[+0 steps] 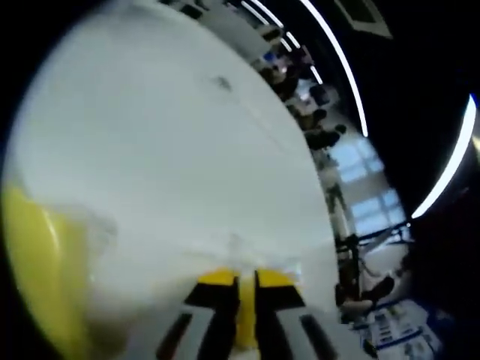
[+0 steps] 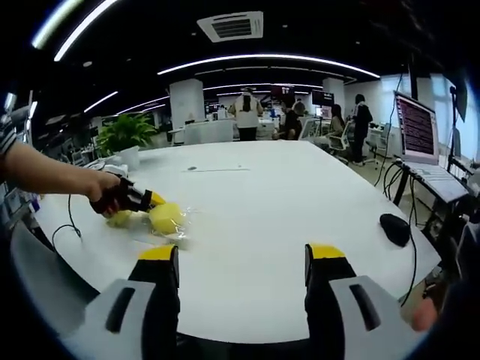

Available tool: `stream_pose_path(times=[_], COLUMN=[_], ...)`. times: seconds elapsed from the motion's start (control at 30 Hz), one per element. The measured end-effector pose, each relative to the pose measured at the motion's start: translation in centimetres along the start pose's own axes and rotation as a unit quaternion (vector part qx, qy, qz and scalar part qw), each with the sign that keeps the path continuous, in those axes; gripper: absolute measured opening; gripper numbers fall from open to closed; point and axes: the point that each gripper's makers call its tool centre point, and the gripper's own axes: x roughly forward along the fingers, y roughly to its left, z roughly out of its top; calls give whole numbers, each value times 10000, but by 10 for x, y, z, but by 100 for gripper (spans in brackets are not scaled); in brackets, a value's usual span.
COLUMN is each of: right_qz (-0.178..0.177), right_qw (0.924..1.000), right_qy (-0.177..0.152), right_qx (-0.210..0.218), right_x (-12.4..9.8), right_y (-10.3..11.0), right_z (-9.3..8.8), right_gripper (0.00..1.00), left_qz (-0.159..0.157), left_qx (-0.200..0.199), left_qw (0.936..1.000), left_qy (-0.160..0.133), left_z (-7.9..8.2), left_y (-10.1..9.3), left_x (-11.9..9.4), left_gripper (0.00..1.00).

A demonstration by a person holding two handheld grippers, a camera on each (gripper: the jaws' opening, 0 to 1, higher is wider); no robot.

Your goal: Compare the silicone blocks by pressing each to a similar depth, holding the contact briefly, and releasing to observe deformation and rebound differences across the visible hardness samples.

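Broadly, the white surface (image 2: pixel 300 217) stretches ahead, and the yellow silicone blocks (image 2: pixel 166 217) lie far off to my left on it, in clear wrap. My left gripper (image 2: pixel 142 199) is the nearer one, right at them, its fingers nearly pressed together in its own view with a yellow sliver between. My right gripper (image 2: pixel 244 259) hangs well apart at the near edge, fingers spread, empty. Blur hides how many blocks there are, and whether I touch one.
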Motion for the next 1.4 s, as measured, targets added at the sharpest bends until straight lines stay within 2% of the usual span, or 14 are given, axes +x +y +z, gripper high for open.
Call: stream_pose_path(times=[0.1,0.3,0.47,0.57,0.67,0.73,0.8,1.0,1.1,1.2,1.27,1.4], right_qz=[37,44,-11,-13,20,58,77,209,281,372,425,543], right_qw=[10000,9999,9999,9999,9999,9998,9999,9997,9995,9992,9990,9983], right_qy=[21,71,104,40,50,82,96,118,102,123,132,173], right_qx=[29,59,85,126,131,147,112,53,27,-14,-53,-132], right_x=[0,-3,-9,-13,-14,-14,-14,-14,-14,-12,-11,-9], right_y=[3,3,-2,-3,-1,0,2,11,16,21,25,33], right_z=[-3,-10,-14,-14,-16,-17,-18,-19,-19,-21,-22,-24], right_gripper=[61,61,60,59,59,59,59,59,60,59,59,60], left_qz=[23,-40,-319,-527,-767,-781,-845,-1235,-1308,-1411,-1390,-1424], left_qx=[122,370,382,556,1093,1169,1306,1780,2402,2650,3043,3069], left_qw=[9999,9993,9984,9959,9886,9879,9851,9716,9562,9497,9385,9364], left_qy=[-27,-69,-262,-479,-690,-649,-732,-953,-1042,-890,-849,-932], left_z=[0,-1,1,6,13,11,12,15,13,5,0,-3], left_y=[1,-2,-10,-22,-36,-39,-43,-64,-75,-82,-86,-89], left_x=[0,-1,-7,-15,-24,-29,-34,-60,-73,-80,-87,-99], left_gripper=[0,0,0,0,0,0,0,0,0,0,0,0])
